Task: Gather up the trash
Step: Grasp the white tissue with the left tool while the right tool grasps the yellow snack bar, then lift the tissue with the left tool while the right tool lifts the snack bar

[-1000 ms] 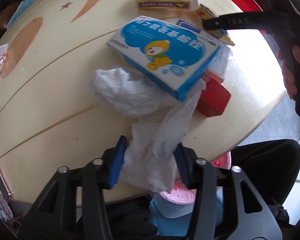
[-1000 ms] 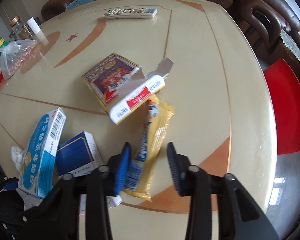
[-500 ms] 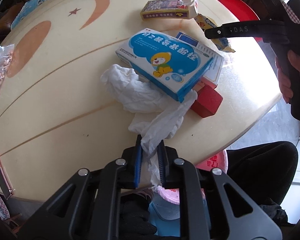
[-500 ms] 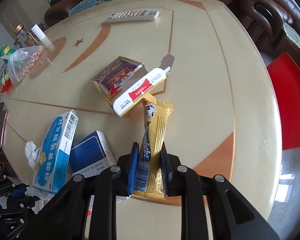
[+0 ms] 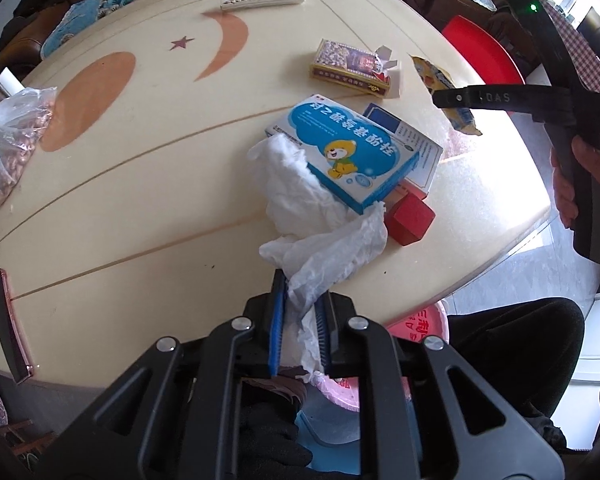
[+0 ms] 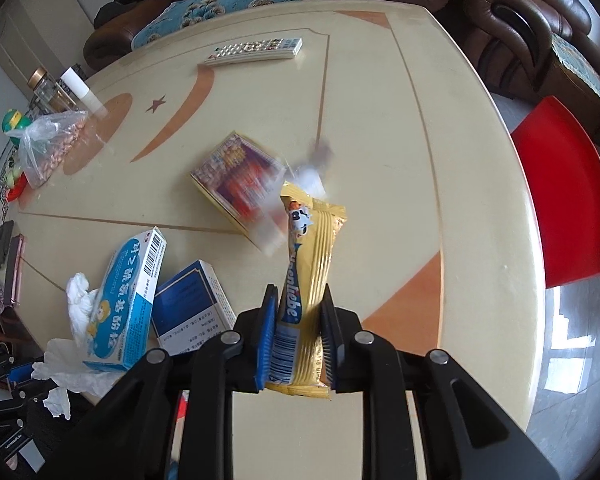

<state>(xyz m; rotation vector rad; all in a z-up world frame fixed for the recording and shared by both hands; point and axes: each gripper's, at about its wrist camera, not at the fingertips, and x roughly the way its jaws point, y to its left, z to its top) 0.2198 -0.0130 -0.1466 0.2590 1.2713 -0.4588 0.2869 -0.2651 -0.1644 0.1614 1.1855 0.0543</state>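
My left gripper (image 5: pixel 300 296) is shut on a crumpled white tissue (image 5: pixel 332 248) that trails from under a blue-and-white medicine box (image 5: pixel 356 152) at the table's near edge. My right gripper (image 6: pixel 298 304) is shut on a yellow snack wrapper (image 6: pixel 314 248) and holds it lifted off the table; the wrapper also shows in the left wrist view (image 5: pixel 440 80). The tissue (image 6: pixel 80 304) and the medicine box (image 6: pixel 128 300) also show in the right wrist view. A pink trash bin (image 5: pixel 420 328) sits below the table edge under my left gripper.
On the cream table (image 5: pixel 140 160) lie a dark blue box (image 6: pixel 192 304), a red block (image 5: pixel 412 218), an opened purple-and-gold carton (image 5: pixel 352 66), a remote (image 6: pixel 256 50), a bag of nuts (image 6: pixel 52 140) and a phone (image 5: pixel 8 320). A red stool (image 6: pixel 564 200) stands beside the table.
My left gripper shut on the tissue and pulled it back toward the table edge. My right gripper shut on the yellow wrapper and lifted it; the purple carton is blurred, as if jostled.
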